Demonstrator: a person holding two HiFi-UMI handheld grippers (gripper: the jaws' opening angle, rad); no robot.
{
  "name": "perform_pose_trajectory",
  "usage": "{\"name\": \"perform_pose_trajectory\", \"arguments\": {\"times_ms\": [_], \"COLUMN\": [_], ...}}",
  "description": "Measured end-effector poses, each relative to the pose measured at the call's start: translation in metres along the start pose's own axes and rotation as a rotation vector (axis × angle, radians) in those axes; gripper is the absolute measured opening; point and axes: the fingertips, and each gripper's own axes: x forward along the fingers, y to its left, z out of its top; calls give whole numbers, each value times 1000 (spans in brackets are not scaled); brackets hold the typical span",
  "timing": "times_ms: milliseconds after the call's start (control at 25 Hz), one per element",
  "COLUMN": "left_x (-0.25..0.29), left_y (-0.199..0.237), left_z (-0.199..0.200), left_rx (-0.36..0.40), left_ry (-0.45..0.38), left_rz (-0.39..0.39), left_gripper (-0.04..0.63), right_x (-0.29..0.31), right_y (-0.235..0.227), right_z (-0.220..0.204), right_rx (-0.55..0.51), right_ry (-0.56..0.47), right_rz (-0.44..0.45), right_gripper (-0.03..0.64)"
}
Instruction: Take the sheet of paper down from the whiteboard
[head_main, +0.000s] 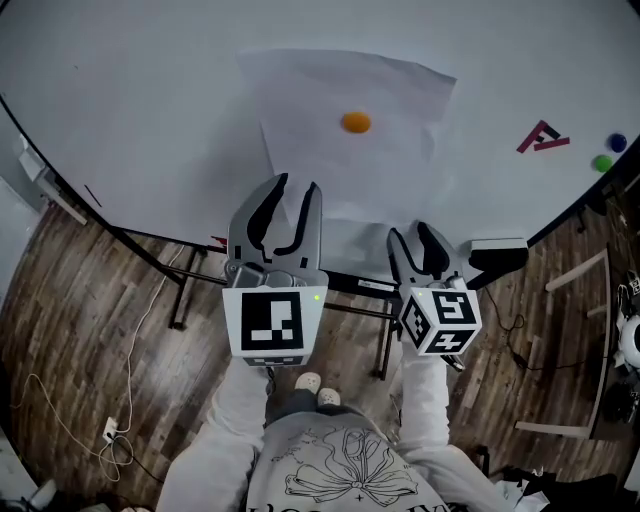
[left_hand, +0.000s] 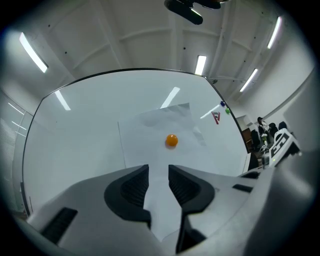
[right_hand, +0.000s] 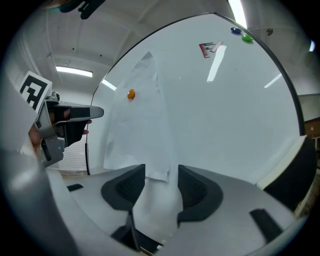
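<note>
A white sheet of paper (head_main: 350, 150) hangs crumpled on the whiteboard (head_main: 150, 100), pinned by an orange round magnet (head_main: 356, 122). My left gripper (head_main: 297, 186) is open in front of the sheet's lower left part. In the left gripper view the paper (left_hand: 155, 130) and the magnet (left_hand: 171, 140) lie straight ahead of that gripper (left_hand: 159, 167), whose pads stand apart. My right gripper (head_main: 410, 232) is open below the sheet's bottom right. In the right gripper view the paper's (right_hand: 140, 130) lower corner hangs between the wide pads of that gripper (right_hand: 161, 167), untouched; the magnet (right_hand: 131, 94) is up left.
A red letter magnet (head_main: 541, 137), a blue magnet (head_main: 617, 143) and a green magnet (head_main: 602, 162) sit at the board's right. A black and white block (head_main: 497, 250) rests on the board's lower rail. The stand's legs and a cable (head_main: 60, 400) are on the wooden floor.
</note>
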Motion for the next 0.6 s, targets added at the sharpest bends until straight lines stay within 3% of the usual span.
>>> {"name": "perform_pose_trajectory", "arguments": {"times_ms": [600], "left_x": [13], "left_y": [3], "left_z": [-2], "left_rx": [21], "left_ry": [-18], "left_rz": [-48], "left_gripper": [137], "right_x": [13], "right_y": [1], "right_z": [-4], "right_rx": [29], "right_ry": [-5], "right_rz": [51], "right_gripper": [125]}}
